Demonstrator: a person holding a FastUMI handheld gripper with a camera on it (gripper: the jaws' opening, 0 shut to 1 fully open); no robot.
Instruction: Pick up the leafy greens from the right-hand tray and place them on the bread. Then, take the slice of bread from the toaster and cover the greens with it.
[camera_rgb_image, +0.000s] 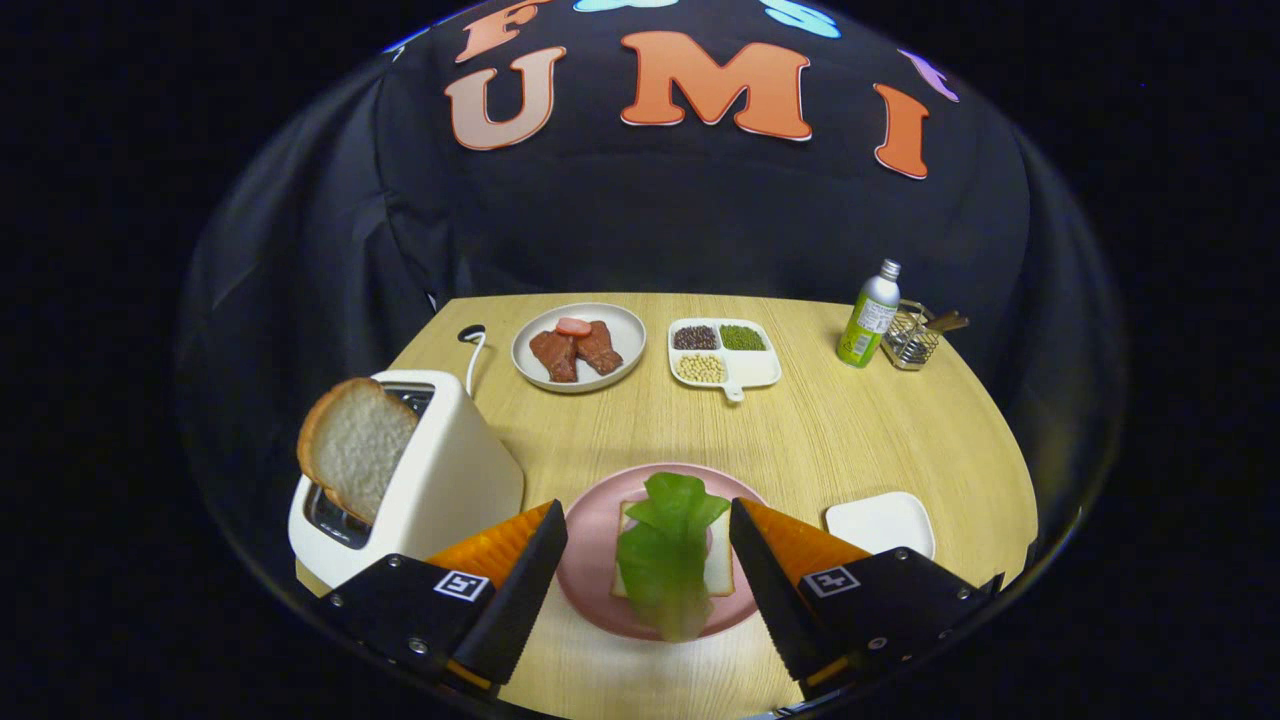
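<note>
Now the greens (668, 545) lie on the bread (722, 570), low in the middle. The gripper (648, 560) is wide, holding nothing. Next, I think, grab the toaster's slice (355, 445), middle left.

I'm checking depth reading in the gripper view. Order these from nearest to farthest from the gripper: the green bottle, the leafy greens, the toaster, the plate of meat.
The gripper is open.
1. Leafy greens: between the fingers, on the bread.
2. Toaster: beside the left finger.
3. Plate of meat: beyond the fingers, behind the toaster.
4. Green bottle: far right corner of the table.
</note>
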